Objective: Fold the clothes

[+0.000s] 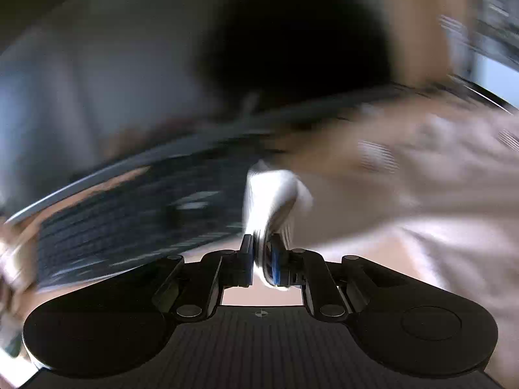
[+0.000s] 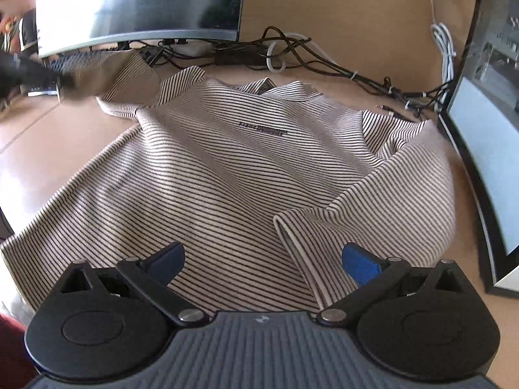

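A beige striped shirt [image 2: 246, 168] lies spread on the wooden desk, front up, with small dark lettering on the chest. Its right sleeve [image 2: 373, 201] is folded in over the body. My right gripper [image 2: 262, 259] is open and empty, just above the shirt's lower part. My left gripper [image 1: 262, 261] is shut on a bunched bit of the shirt's cloth [image 1: 275, 194]; that view is badly blurred by motion. In the right wrist view the left gripper [image 2: 61, 81] shows as a dark blur at the far left, holding the left sleeve [image 2: 136, 77] lifted.
A monitor [image 2: 139, 3] stands at the back left with a keyboard [image 2: 78, 61] under it. A tangle of cables [image 2: 292, 55] lies behind the shirt. A second screen [image 2: 486, 129] stands along the right edge. Bare desk [image 2: 48, 149] shows to the left.
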`<state>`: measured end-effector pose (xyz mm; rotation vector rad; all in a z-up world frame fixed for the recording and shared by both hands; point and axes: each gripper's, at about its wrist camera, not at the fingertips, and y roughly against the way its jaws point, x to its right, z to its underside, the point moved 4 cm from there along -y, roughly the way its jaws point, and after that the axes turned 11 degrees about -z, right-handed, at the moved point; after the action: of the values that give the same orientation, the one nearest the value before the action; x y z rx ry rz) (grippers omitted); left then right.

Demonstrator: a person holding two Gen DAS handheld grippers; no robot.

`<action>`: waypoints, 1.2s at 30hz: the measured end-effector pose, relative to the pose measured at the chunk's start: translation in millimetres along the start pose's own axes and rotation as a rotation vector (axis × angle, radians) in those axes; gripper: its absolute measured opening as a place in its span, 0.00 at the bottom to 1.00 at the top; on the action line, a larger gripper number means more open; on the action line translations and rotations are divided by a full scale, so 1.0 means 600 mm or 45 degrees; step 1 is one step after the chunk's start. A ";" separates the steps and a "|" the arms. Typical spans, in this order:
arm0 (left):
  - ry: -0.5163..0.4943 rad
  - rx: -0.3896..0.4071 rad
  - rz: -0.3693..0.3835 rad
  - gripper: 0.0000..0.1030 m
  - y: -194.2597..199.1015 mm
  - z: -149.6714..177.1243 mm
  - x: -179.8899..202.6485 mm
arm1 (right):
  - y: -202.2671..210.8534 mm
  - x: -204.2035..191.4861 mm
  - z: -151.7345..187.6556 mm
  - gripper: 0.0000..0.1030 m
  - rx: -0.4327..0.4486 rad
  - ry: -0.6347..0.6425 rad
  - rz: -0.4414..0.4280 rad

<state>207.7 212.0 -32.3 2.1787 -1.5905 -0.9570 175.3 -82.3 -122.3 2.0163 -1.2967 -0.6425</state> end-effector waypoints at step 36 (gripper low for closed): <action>0.359 -0.344 0.934 0.96 0.080 0.004 0.269 | 0.050 0.155 -0.394 0.10 0.448 -0.256 -0.254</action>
<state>198.7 46.4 -62.4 1.3046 -1.7786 -0.5573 358.7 -116.1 53.1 2.4424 -1.4148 -0.7679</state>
